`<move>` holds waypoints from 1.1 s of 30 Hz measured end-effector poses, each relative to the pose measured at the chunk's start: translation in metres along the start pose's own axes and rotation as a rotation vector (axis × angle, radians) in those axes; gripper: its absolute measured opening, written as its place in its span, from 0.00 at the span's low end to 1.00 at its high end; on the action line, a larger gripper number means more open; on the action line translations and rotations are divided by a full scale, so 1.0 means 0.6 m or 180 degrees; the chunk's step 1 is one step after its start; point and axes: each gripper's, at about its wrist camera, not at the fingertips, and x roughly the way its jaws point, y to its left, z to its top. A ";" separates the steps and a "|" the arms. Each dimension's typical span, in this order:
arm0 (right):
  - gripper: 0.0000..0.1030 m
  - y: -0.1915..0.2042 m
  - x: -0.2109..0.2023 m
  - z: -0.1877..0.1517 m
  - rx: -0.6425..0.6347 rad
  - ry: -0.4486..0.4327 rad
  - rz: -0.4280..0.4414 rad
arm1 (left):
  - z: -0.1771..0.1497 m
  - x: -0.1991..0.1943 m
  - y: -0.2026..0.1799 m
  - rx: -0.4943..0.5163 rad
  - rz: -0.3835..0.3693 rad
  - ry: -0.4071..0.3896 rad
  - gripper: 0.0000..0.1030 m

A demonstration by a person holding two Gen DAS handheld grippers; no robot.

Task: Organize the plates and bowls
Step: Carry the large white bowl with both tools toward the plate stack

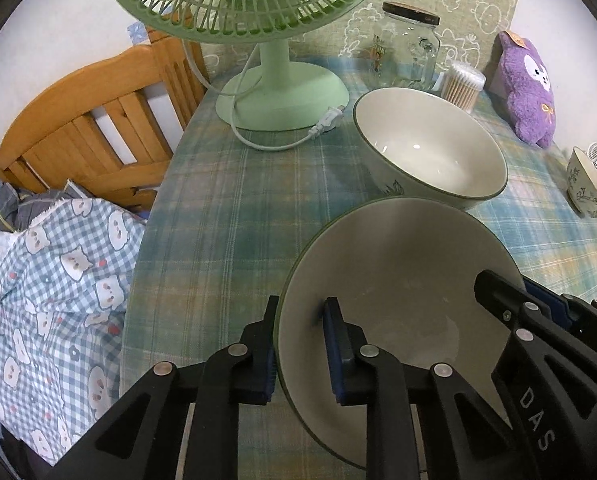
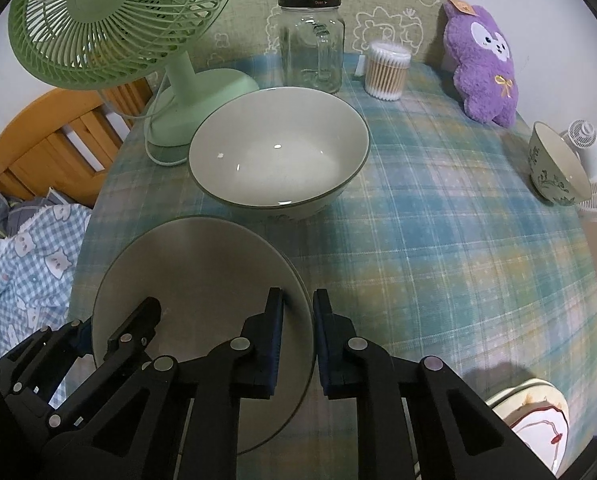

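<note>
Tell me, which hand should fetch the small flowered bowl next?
Right, probably: the small flowered bowl sits far right, on the right gripper side, though its jaws straddle the plate rim.

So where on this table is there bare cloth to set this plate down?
Widest bare plaid cloth: right of the large green-rimmed bowl, before the purple plush toy and small floral bowl. Another strip lies below the green fan's base, left of the held plate. The back edge is crowded.

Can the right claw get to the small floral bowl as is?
Probably not yet: the right claw straddles the plate rim, as does the left claw. Bare tablecloth lies toward the small floral bowl, so the path looks free after release.
</note>
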 end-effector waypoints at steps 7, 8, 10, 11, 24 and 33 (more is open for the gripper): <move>0.17 -0.006 -0.028 -0.016 -0.0001 -0.0016 -0.0021 | -0.015 -0.029 -0.006 0.0040 -0.0024 -0.0036 0.17; 0.17 -0.009 -0.034 -0.020 0.0008 -0.0022 -0.0022 | -0.018 -0.035 -0.008 0.0045 -0.0029 -0.0051 0.17; 0.17 -0.013 -0.047 -0.027 0.0026 -0.0041 -0.0020 | -0.024 -0.048 -0.013 0.0057 -0.0037 -0.0080 0.17; 0.17 -0.015 -0.054 -0.032 0.0035 -0.0053 -0.0023 | -0.027 -0.052 -0.014 0.0059 -0.0041 -0.0089 0.17; 0.17 -0.029 -0.137 -0.121 0.0080 -0.0175 -0.0014 | -0.105 -0.127 -0.021 0.0055 -0.0085 -0.0218 0.17; 0.17 -0.040 -0.148 -0.200 0.0126 -0.0085 -0.0011 | -0.179 -0.136 -0.029 0.0022 -0.0096 -0.0128 0.17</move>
